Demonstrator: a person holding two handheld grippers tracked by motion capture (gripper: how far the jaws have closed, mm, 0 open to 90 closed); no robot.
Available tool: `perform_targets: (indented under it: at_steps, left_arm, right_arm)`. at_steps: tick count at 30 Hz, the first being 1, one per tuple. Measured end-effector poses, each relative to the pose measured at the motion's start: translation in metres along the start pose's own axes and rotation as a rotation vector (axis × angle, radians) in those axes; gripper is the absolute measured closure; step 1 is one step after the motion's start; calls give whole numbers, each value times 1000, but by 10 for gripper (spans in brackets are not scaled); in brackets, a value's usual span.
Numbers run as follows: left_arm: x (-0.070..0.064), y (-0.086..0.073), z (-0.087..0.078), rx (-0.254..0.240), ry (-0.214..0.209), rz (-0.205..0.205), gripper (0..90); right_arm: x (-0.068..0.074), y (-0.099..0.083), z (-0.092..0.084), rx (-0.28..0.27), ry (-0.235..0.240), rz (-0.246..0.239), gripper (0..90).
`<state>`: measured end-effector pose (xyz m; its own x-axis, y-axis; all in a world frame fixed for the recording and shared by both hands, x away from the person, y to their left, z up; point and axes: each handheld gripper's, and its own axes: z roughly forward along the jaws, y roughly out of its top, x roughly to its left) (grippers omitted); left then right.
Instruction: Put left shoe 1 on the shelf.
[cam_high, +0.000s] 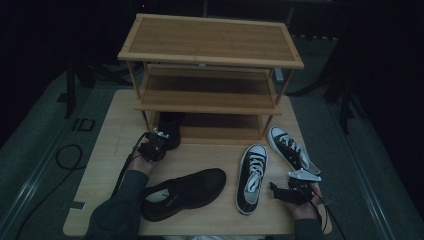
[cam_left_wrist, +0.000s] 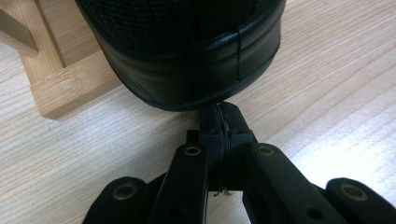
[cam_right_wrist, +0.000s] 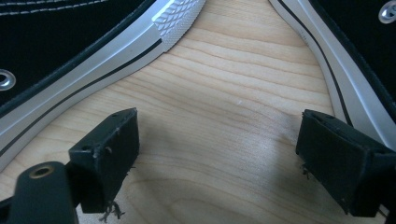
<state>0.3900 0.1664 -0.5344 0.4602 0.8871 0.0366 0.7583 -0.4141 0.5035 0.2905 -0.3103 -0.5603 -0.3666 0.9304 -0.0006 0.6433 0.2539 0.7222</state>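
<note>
My left gripper (cam_high: 156, 145) is shut with nothing between its jaws. Its joined tips (cam_left_wrist: 221, 122) touch the rounded end of a black shoe (cam_left_wrist: 187, 60) standing on the table at the rack's bottom left (cam_high: 171, 131). My right gripper (cam_high: 281, 192) rests open near the table's front right. In the right gripper view, bare wood shows between its jaws (cam_right_wrist: 219, 154), with one black-and-white sneaker (cam_right_wrist: 70, 51) at the left and another (cam_right_wrist: 355, 56) at the right. In the high view these are the left sneaker (cam_high: 251, 177) and the right sneaker (cam_high: 290, 147).
A three-tier wooden shoe rack (cam_high: 210, 55) stands at the back of the light wooden table (cam_high: 107, 145). One rack foot (cam_left_wrist: 60, 88) is just left of the black shoe. A second black shoe (cam_high: 185, 192) lies on its side at the front, beside the person's left sleeve (cam_high: 117, 212).
</note>
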Motion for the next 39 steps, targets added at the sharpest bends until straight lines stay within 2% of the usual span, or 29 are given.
perform_targets:
  at_steps: [6,13,14,18,23,30,38,39]
  left_arm:
    - [4,1,1,-6,-9,-15,860]
    - [1,-1,-8,-21,-52,-6,731]
    - [-1,-1,-15,-48,-66,-2,718]
    - [0,-1,-29,-86,-86,-7,684]
    - [1,-3,-43,-106,-98,18,649]
    - [-6,-2,-63,-139,-124,59,628]
    - [-12,0,-76,-155,-140,83,622]
    - [-14,0,-80,-163,-152,92,621]
  right_arm:
    - [0,0,0,0,0,-1,132]
    - [0,0,0,0,0,-1,131]
    - [0,0,0,0,0,-1,131]
    - [0,0,0,0,0,-1,132]
    - [0,0,0,0,-1,-1,132]
    - [0,0,0,0,-1,-1,132]
    - [0,0,0,0,0,-1,134]
    - [0,0,0,0,0,-2,134]
